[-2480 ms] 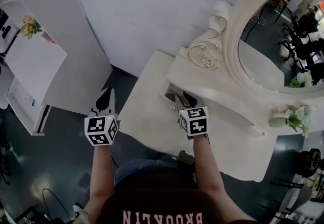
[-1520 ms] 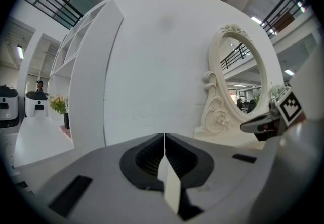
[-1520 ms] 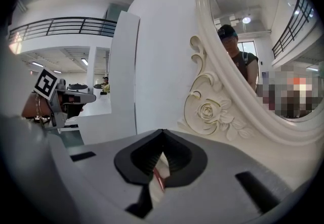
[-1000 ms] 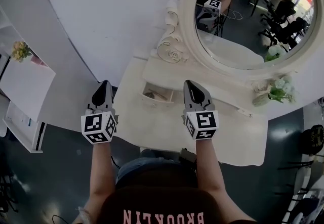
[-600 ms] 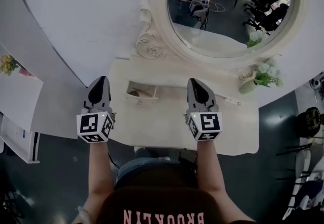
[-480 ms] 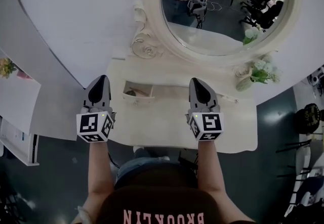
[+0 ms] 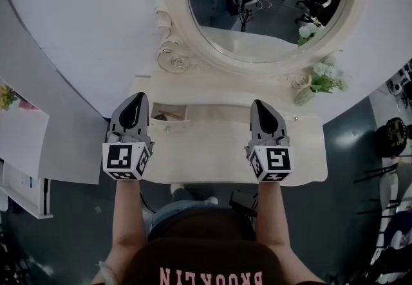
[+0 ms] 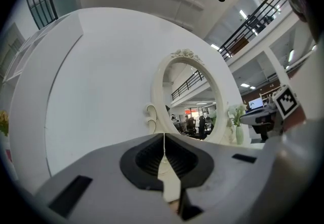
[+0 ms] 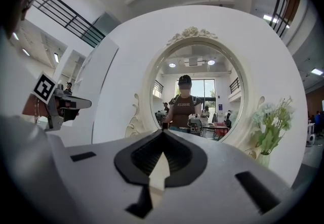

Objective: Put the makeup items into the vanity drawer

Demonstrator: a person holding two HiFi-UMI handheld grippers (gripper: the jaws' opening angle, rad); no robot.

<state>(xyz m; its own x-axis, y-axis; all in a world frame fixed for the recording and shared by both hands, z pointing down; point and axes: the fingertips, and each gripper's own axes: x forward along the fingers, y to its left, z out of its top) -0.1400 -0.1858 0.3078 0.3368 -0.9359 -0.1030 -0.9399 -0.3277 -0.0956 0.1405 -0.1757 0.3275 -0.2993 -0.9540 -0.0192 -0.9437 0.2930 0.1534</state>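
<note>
The cream vanity [image 7: 219, 148] stands in front of me. Its small drawer [image 7: 168, 121] at the upper left is pulled open, with a pinkish item [image 7: 168, 112] inside that is too small to identify. My left gripper [image 7: 136, 97] hovers just left of the drawer, shut and empty. My right gripper [image 7: 260, 105] hangs over the right half of the tabletop, shut and empty. In the left gripper view the left gripper [image 8: 163, 137] shows its jaws meeting in a thin line. The right gripper [image 9: 163, 134] shows the same in the right gripper view. No loose makeup item shows on the tabletop.
An oval mirror [image 7: 264, 0] in an ornate cream frame rises behind the vanity. A vase of pale flowers [image 7: 313, 81] stands at the back right. A white shelf unit [image 7: 22, 142] sits on the dark floor to the left. A white curved wall lies behind.
The right gripper has drawn back from the open drawer to the right side of the tabletop. The head view has swung so the vanity sits centred. Both grippers stay shut.
</note>
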